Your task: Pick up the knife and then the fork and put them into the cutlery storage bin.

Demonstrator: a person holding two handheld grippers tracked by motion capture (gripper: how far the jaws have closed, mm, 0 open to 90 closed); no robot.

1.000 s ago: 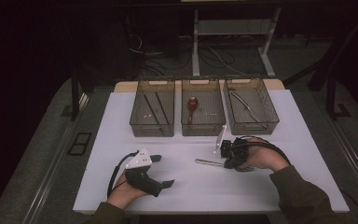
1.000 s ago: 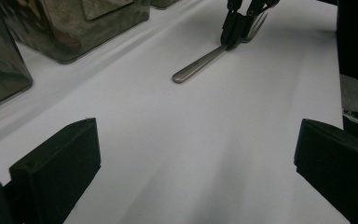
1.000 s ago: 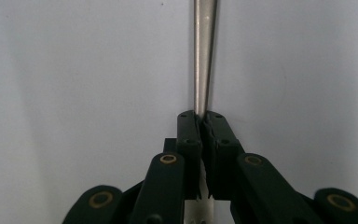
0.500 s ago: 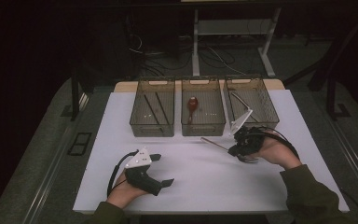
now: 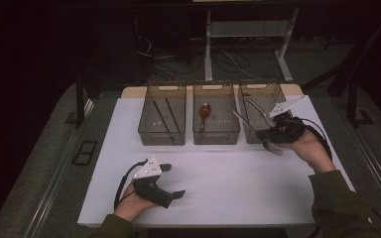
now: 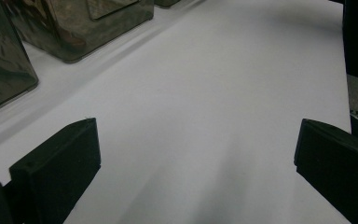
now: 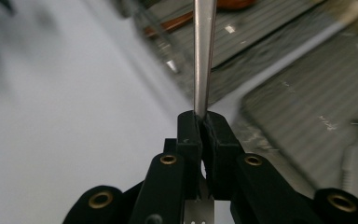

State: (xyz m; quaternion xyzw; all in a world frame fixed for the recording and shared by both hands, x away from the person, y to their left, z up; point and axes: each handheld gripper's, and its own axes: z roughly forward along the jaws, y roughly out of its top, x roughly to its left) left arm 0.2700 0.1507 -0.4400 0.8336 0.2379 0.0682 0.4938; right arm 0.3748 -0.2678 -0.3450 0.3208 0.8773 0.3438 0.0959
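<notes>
Now the right gripper [image 5: 267, 135] sits at the front edge of the right-hand bin [image 5: 278, 94], raised off the white board [image 5: 228, 188]; a second ago it was low on the board in front of the middle bin [image 5: 216, 136], and half a second ago partway between. Its jaws are clamped together on a slim metal utensil [image 5: 243, 119], which has travelled with it: the handle was lying nearly flat to the left of the fingers, and it now angles up and away from them toward the gap between the middle and right bins. The left gripper [image 5: 173, 181] rests on the board near the front edge, unmoved across all three pictures, jaws standing well apart with nothing between them.

From above, the clamped jaws are too small and dark to read. The right gripper view settles it: both pads [image 7: 189, 135] press on the metal shaft [image 7: 204, 56], which rises straight out from the fingertips, with the ribbed bin floors blurred beyond it. The left gripper view shows its two pads [image 6: 56, 172] wide at either side, bare white board between them, and bin walls [image 6: 74, 28] beyond the left pad. The high view adds a red-handled item [image 5: 205, 111] in the middle bin and dark sticks [image 5: 161, 116] in the left bin [image 5: 161, 136].
</notes>
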